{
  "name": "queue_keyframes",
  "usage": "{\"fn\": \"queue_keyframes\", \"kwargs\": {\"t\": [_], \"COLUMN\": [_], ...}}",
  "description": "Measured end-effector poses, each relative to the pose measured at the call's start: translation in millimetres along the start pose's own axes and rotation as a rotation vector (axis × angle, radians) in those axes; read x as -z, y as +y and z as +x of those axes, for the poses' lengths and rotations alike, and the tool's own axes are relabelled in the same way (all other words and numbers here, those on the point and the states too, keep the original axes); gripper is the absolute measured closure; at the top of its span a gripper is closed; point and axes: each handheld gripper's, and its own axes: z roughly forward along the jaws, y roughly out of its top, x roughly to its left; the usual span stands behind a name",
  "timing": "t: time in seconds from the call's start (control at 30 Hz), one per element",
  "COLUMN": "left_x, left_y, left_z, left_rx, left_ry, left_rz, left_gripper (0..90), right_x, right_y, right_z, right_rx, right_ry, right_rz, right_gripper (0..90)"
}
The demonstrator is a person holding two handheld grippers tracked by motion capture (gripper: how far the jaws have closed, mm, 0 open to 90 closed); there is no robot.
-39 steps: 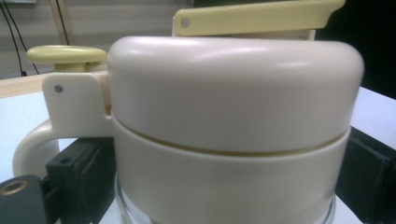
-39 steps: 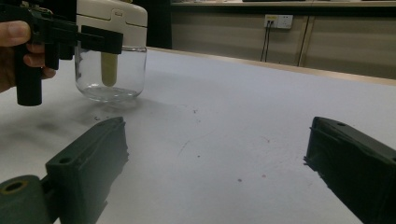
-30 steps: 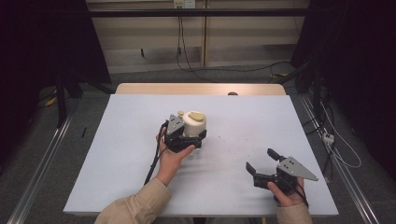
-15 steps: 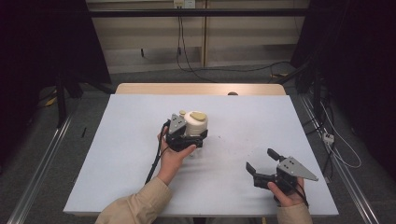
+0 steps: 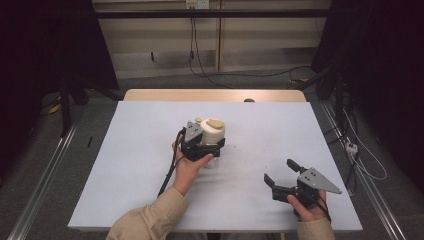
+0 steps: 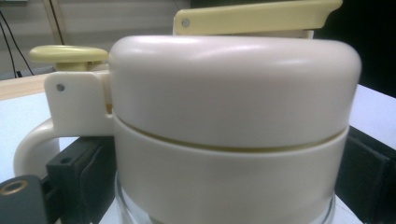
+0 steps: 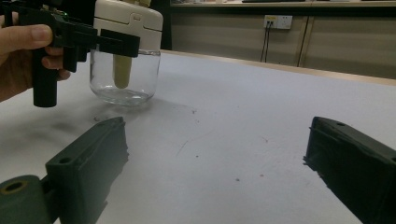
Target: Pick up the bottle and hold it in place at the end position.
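Observation:
A clear glass jar (image 5: 212, 159) with a cream lid (image 5: 213, 131), a handle and a pale yellow lever stands on the white table (image 5: 125, 150), near its middle. My left gripper (image 5: 207, 145) is shut on the cream lid from the near side. In the left gripper view the lid (image 6: 233, 93) sits close between the two black jaws. The right gripper view has the jar (image 7: 123, 79) at far left, resting on the table, with the left gripper (image 7: 93, 37) clamped across its top. My right gripper (image 5: 278, 171) rests at the front right, open, nothing between its jaws.
A wooden strip (image 5: 215, 95) runs along the table's far edge. Small dark specks (image 7: 187, 140) mark the surface between the jar and the right gripper. Cables (image 5: 200, 55) lie on the floor behind the table.

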Motion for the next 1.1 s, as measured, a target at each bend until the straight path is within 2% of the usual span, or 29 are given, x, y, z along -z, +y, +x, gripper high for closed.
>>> {"fn": "queue_keyframes", "kwargs": {"t": [0.27, 0.4, 0.5, 1.1], "left_x": [-3.7, -5.0, -7.8, -14.2], "left_y": [2.2, 5.1, 8.2, 6.2], "left_z": [1.9, 0.2, -1.7, 4.6], "left_rx": [-0.009, -0.006, -0.022, -0.001], "left_ry": [0.013, 0.004, 0.006, 0.029], "left_rz": [0.004, -0.002, -0.001, 0.004], "left_gripper": [5.6, 5.6, 5.6, 5.7], "right_x": [-0.4, -0.1, -0.2, 0.0], "right_y": [0.0, 0.0, -0.2, -0.3], "right_z": [0.1, -0.2, -0.5, -0.9], "right_rx": [0.0, -0.001, -0.003, -0.006], "right_ry": [0.001, 0.0, 0.0, 0.003], "right_rz": [0.0, -0.001, -0.001, -0.001], "right_gripper": [5.1, 5.1, 5.1, 5.2]}}
